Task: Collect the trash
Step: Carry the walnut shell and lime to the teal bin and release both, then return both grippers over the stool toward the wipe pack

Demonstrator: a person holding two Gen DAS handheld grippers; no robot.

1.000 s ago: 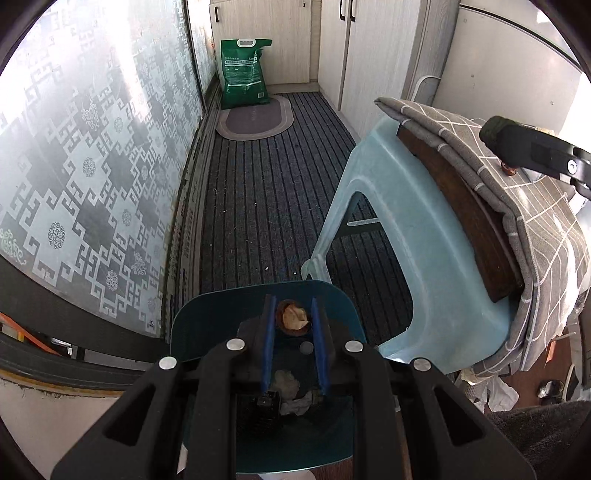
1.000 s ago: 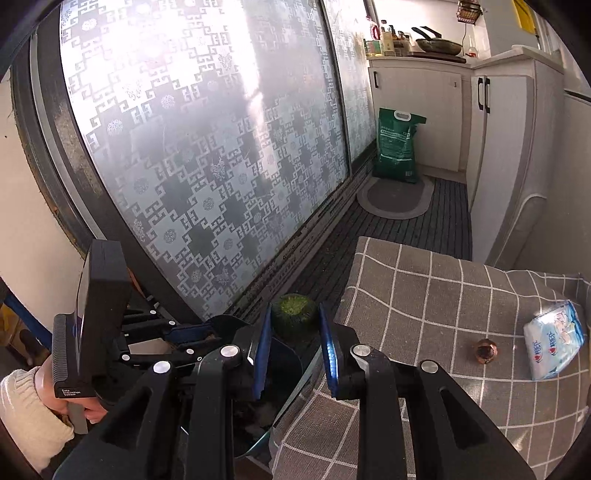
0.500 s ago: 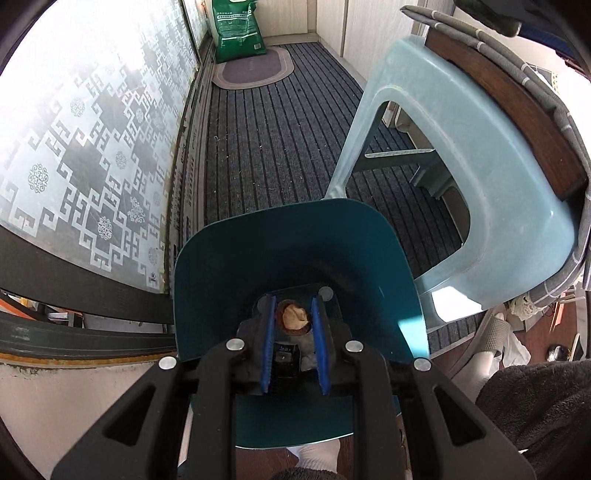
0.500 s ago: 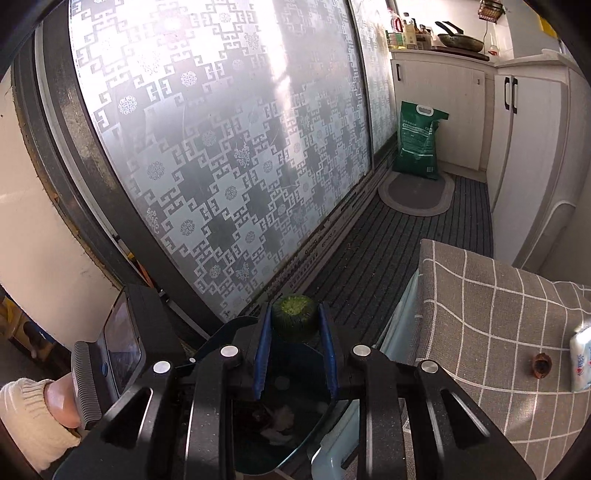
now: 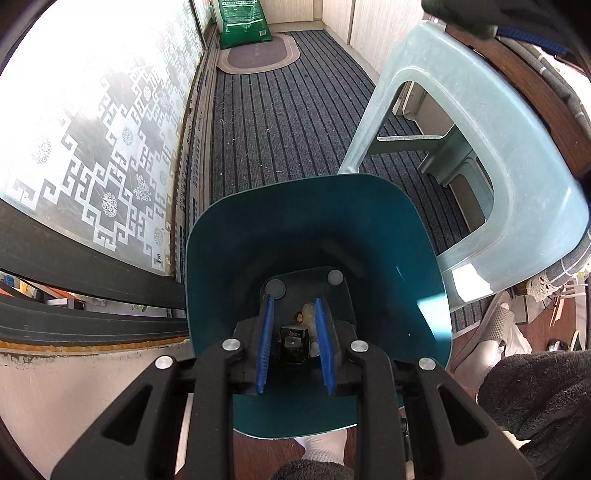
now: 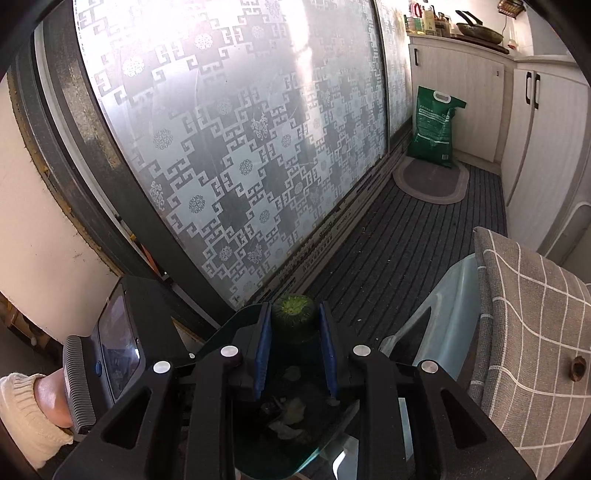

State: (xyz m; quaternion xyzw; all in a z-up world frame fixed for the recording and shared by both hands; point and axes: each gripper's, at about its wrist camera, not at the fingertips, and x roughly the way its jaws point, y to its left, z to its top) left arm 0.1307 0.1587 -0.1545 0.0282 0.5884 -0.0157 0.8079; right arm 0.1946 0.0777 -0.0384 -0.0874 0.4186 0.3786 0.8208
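My left gripper (image 5: 293,306) hangs inside the mouth of a teal trash bin (image 5: 236,258), jaws a little apart and empty. Below it on the bin's floor lie a brown nut shell (image 5: 298,316), a black wrapper (image 5: 293,341) and crumpled paper. My right gripper (image 6: 293,314) is shut on a green rind piece (image 6: 293,317) and holds it above the bin's rim (image 6: 236,317). Trash shows inside the bin (image 6: 291,410) beneath it. Another brown nut shell (image 6: 577,367) lies on the checked cloth (image 6: 528,332).
A pale blue plastic stool (image 5: 480,166) under the cloth-covered board stands right of the bin. A frosted sliding door (image 5: 92,129) runs along the left. A green sack (image 5: 243,16) and oval mat (image 5: 258,55) are at the far end of the striped carpet.
My left gripper lowered into the bin and opened; the nut shell it held now lies on the bin floor. My right gripper carried the rind over the bin.
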